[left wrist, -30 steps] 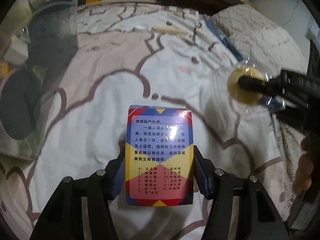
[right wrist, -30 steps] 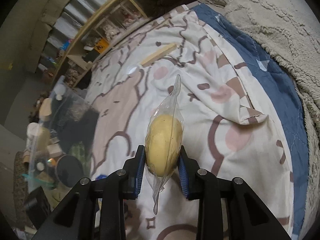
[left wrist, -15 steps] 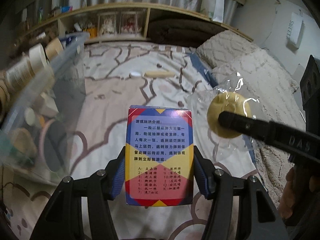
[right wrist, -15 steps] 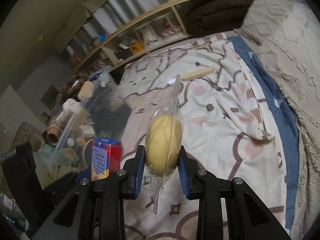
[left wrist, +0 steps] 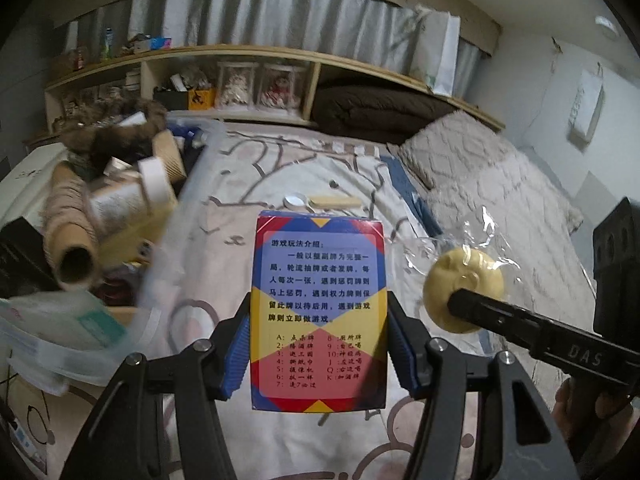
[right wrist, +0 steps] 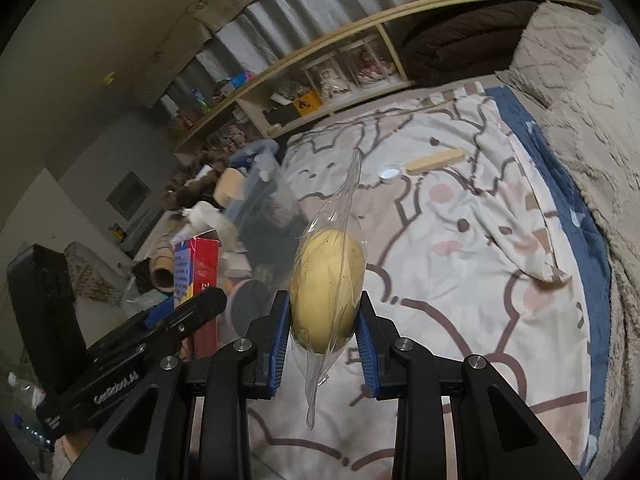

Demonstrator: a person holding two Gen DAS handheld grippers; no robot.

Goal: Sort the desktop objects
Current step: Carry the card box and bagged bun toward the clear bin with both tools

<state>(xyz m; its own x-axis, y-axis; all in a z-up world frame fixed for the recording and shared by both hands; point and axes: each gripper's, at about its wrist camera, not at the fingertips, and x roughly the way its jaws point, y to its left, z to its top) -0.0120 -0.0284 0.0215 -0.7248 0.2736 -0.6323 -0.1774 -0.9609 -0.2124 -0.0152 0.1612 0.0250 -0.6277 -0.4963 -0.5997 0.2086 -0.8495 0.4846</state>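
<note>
My left gripper point(left wrist: 319, 344) is shut on a red, blue and yellow card box point(left wrist: 319, 304) with printed text, held upright above the bedsheet. My right gripper point(right wrist: 323, 320) is shut on a yellow round piece wrapped in clear plastic point(right wrist: 327, 276), also lifted. In the left wrist view the wrapped yellow piece point(left wrist: 460, 284) and the right gripper's finger point(left wrist: 520, 320) are to the right of the box. In the right wrist view the card box point(right wrist: 196, 276) and the left gripper point(right wrist: 176, 316) are at left.
A clear storage bin point(left wrist: 120, 216) full of tape rolls, tubes and boxes stands at left. A wooden stick point(left wrist: 334, 201) and a small white cap point(left wrist: 295, 201) lie farther back on the patterned sheet point(right wrist: 460, 264). A fluffy beige blanket point(left wrist: 492, 176) lies at right, shelves behind.
Both grippers have risen and tilted up with their loads, so the shelf and wall show. The bin's contents have come into view at left. Both grips are unchanged.
</note>
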